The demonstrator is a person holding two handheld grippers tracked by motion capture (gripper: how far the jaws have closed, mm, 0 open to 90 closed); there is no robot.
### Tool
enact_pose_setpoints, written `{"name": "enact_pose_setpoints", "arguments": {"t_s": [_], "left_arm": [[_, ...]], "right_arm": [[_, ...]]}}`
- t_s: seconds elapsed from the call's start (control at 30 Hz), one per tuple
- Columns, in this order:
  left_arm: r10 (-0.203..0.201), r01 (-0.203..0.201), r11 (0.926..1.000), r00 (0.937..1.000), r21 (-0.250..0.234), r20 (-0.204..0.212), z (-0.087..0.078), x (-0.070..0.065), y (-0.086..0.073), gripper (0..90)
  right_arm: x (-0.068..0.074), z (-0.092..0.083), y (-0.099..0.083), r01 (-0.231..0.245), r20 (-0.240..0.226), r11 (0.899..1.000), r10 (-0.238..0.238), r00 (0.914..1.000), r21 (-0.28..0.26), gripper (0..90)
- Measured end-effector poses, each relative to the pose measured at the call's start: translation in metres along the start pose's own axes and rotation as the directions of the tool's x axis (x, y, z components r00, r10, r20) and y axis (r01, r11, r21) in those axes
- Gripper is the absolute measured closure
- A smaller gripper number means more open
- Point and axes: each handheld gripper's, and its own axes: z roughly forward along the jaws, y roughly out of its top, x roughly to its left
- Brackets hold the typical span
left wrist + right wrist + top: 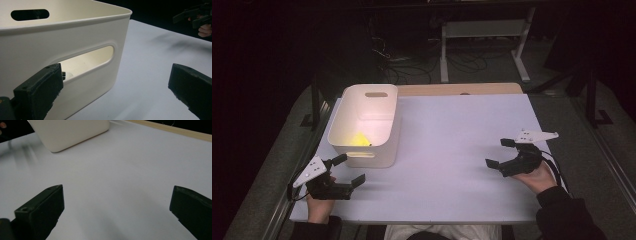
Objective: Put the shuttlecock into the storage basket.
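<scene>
A dim room with cables and desk legs on the floor lies behind a table (452,150) covered in a pale sheet, lit from above.

Nearest, at the table's front left corner, the left gripper (348,171) hangs with its jaws spread wide and nothing between them; in the left gripper view one jaw sits just short of the near wall of the bin. At the front right edge the right gripper (497,153) is likewise spread and empty, over bare sheet, well apart from the bin.

Farther in, toward the table's left edge, stands the white plastic bin (362,150), upright, open-topped, with an oval handle slot (87,60) in its near wall and another in the far wall. Something yellow (358,138) lies on its floor; what it is cannot be made out.

The bin looks like a stiff, thin-walled moulding, probably light and nearly empty, with smooth walls that would likely slip under a flat pinch. The sounder hold is probably the rim above the near slot, one jaw inside and one outside, or hooked through the slot itself. Lifted by one side it may tilt.
</scene>
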Motion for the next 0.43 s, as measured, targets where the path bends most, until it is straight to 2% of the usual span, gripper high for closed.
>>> {"name": "enact_pose_setpoints", "arguments": {"t_s": [0.43], "left_arm": [[-0.001, 0.001, 1.0000, 1.0000, -0.003, 0.002, 0.000, 0.000, 0.000, 0.0]], "right_arm": [[-0.001, -0.002, -0.018, -0.012, 0.035, 0.999, 0.011, 0.9993, 0.032, 0.0]]}}
